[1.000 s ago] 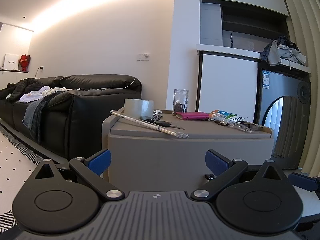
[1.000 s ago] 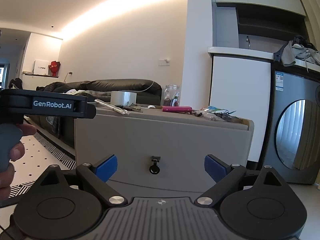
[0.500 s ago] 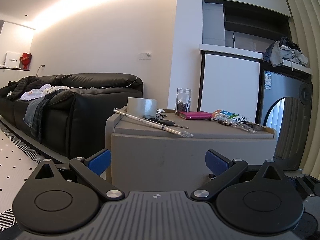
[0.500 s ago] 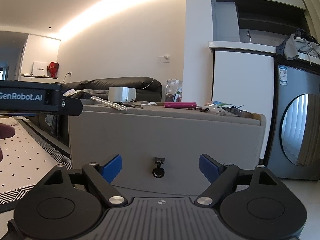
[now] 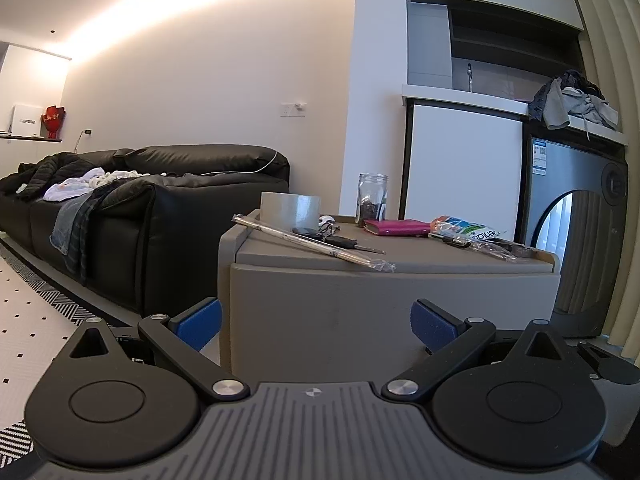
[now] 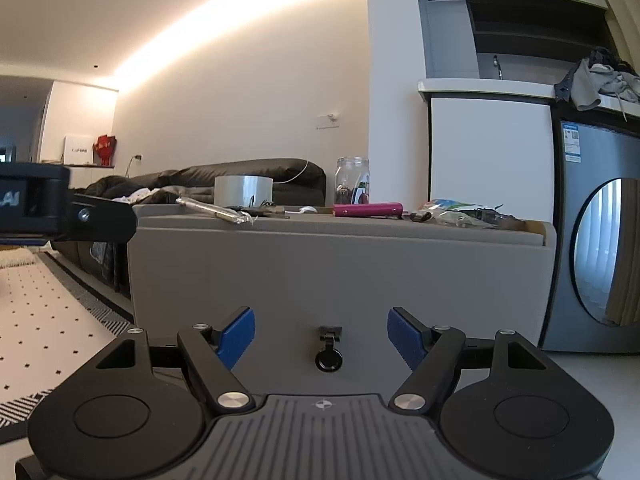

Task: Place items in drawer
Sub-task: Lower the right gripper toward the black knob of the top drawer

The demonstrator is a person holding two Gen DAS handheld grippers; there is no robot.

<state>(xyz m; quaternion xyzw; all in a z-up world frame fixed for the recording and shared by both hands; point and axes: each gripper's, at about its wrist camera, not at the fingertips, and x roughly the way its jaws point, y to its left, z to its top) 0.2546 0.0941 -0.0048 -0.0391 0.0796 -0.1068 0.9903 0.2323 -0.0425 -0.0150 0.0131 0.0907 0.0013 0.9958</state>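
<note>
Right tongs (image 6: 321, 333): jaws spread wide, empty, levelled at the closed drawer front, its black ring pull (image 6: 329, 356) centred between the blue pads. Left tongs (image 5: 315, 321): wide open, empty, facing the grey cabinet's (image 5: 360, 312) left corner. Above and beyond both, on its top: tape roll (image 5: 290, 210), wrapped rod (image 5: 312, 243), keys (image 5: 336, 240), glass jar (image 5: 373, 199), magenta wallet (image 5: 398, 227), snack packet (image 5: 466, 228).

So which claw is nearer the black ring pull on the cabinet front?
Right. The right claw is open and lined up on the ring pull, which sits between its fingers, not yet touched. The left claw is open, facing the cabinet's corner; no pull shows there.
</note>
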